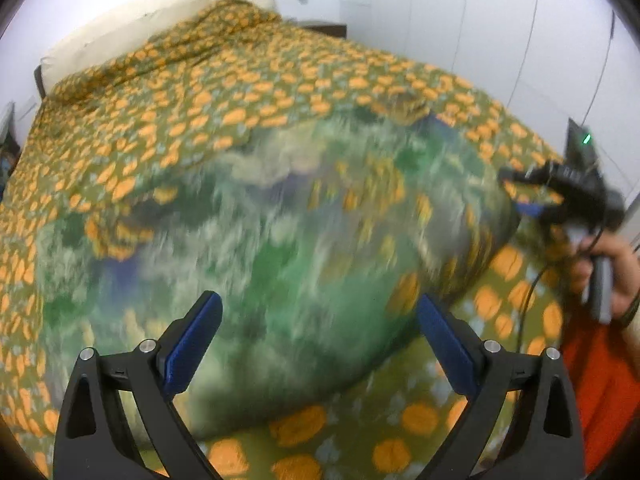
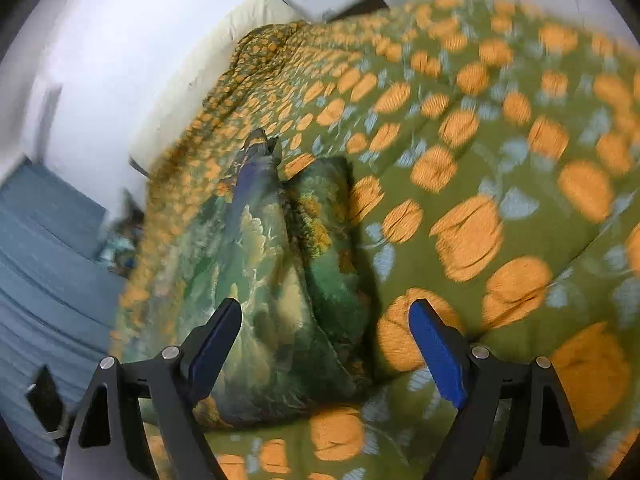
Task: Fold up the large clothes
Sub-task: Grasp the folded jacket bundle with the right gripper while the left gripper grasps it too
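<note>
A large green printed garment (image 1: 280,248) lies in a blurred, bunched heap on the bed; in the right wrist view it (image 2: 272,280) shows as a folded, rumpled pile. My left gripper (image 1: 320,320) is open and empty just above the garment's near edge. My right gripper (image 2: 324,328) is open and empty over the garment's near right edge. The right gripper also shows in the left wrist view (image 1: 536,196) at the garment's far right side, held by a hand.
The bed is covered by a green spread with orange flowers (image 1: 180,100). A cream headboard (image 1: 160,12) and white wardrobe doors (image 1: 480,20) stand behind. A blue floor (image 2: 48,260) lies left of the bed. An orange sleeve (image 1: 600,380) is at right.
</note>
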Action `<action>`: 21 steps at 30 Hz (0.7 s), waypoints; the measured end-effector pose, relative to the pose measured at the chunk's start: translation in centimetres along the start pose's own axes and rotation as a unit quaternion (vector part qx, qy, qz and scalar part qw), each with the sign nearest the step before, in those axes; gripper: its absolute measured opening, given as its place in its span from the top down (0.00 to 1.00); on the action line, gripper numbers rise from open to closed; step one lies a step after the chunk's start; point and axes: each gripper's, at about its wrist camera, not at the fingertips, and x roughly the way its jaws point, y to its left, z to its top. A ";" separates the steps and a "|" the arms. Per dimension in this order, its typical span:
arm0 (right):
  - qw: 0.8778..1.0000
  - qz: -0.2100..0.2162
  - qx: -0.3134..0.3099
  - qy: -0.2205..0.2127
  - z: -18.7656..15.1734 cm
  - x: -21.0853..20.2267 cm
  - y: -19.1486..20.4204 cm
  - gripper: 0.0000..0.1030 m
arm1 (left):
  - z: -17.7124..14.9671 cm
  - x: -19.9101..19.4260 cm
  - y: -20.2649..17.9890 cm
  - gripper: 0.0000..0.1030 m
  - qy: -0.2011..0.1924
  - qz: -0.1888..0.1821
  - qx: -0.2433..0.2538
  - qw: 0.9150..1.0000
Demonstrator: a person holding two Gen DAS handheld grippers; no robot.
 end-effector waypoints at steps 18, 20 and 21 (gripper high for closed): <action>0.956 -0.044 -0.282 -0.067 -3.0 0.2 11.1 0.56 | 16.2 6.4 -8.2 0.04 0.109 -0.159 0.035 0.981; 0.938 -0.057 -0.330 -0.088 -4.2 -0.2 13.2 0.56 | 16.9 7.1 -10.5 0.04 0.128 -0.151 0.066 0.978; 0.926 -0.063 -0.358 -0.100 -5.0 -0.5 14.3 0.56 | 17.0 7.1 -11.3 0.04 0.133 -0.142 0.081 0.977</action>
